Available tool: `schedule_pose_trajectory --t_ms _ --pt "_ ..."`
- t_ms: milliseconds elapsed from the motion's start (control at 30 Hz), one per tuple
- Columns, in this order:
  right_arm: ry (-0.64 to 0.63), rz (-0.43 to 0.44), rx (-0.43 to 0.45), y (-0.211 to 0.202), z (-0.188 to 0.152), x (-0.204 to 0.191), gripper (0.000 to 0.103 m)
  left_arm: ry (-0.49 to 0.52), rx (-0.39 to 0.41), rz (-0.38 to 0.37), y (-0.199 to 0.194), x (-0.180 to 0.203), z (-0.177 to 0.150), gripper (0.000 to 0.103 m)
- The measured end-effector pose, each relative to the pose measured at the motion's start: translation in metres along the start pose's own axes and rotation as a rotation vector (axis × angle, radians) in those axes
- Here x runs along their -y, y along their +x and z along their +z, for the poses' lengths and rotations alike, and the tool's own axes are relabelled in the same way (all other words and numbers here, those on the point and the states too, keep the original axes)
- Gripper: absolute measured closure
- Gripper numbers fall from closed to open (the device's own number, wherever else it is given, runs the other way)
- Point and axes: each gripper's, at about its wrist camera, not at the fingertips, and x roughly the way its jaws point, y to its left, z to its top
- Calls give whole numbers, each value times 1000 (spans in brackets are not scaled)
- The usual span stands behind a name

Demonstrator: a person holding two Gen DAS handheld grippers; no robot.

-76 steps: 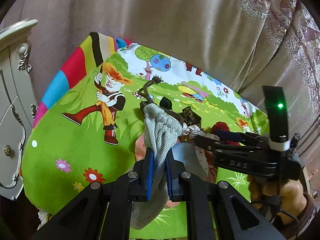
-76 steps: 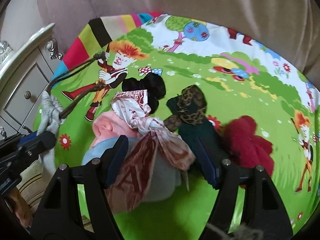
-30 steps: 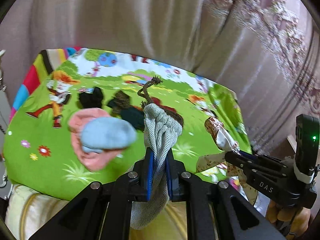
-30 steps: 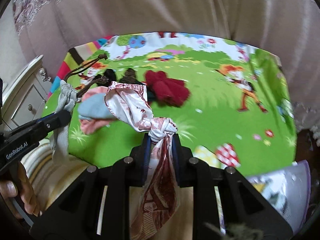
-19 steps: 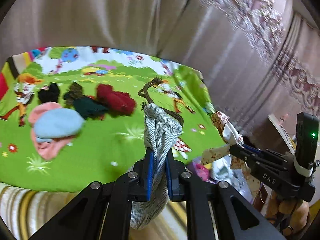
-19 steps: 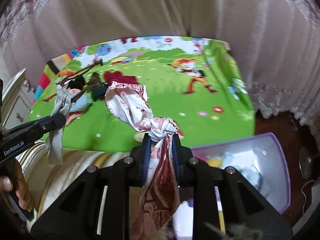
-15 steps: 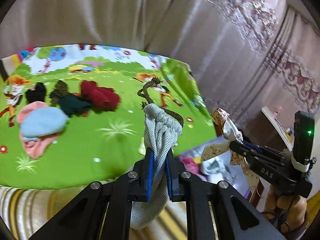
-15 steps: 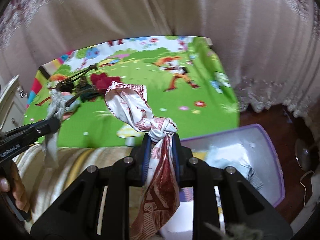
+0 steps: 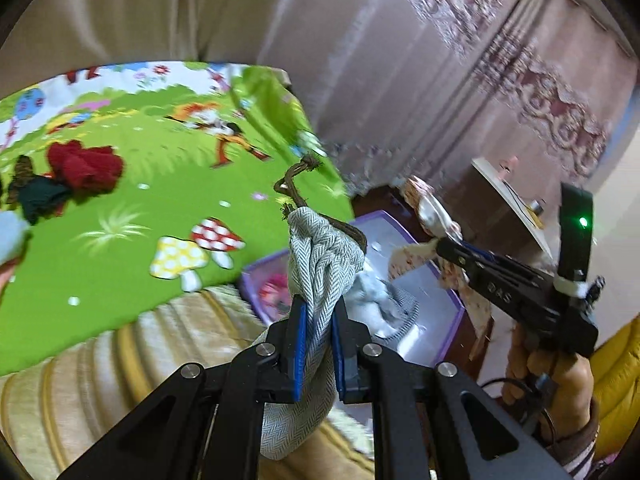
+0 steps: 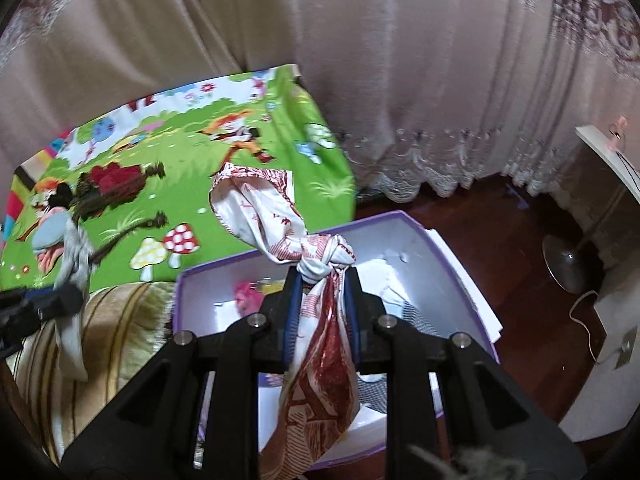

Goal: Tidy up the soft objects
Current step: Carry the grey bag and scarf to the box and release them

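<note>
My left gripper [image 9: 319,312] is shut on a grey herringbone drawstring pouch [image 9: 320,256] with a brown cord, held over the near edge of a purple-rimmed box [image 9: 454,300]. My right gripper [image 10: 322,292] is shut on a knotted red-and-white scarf [image 10: 260,204], which hangs above the same box [image 10: 404,220]. Pink and pale cloth items lie inside the box. In the right wrist view the left gripper with its pouch [image 10: 74,256] shows blurred at the left edge. The right gripper [image 9: 444,244] appears at the right of the left wrist view.
A bed with a green cartoon sheet [image 9: 120,200] holds a red cloth [image 9: 84,164], a dark green one and a blue cap on pink cloth at the left. Curtains [image 10: 360,60] hang behind. Dark wood floor [image 10: 500,232], a stand base and a white table lie right.
Both grippers have swung rightward off the bed with the pouch and the scarf still held. The purple box has come into view beneath them, and the pile on the sheet has slid left.
</note>
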Motion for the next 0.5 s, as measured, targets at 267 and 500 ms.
schedule_pose_trajectory --t_ms 267,500 --pt "57 -48 15 -4 1 26 51 70 -69 -99 22 35 -4 65" --pt "82 -76 64 -12 5 31 19 80 -64 -94 21 34 -5 43"
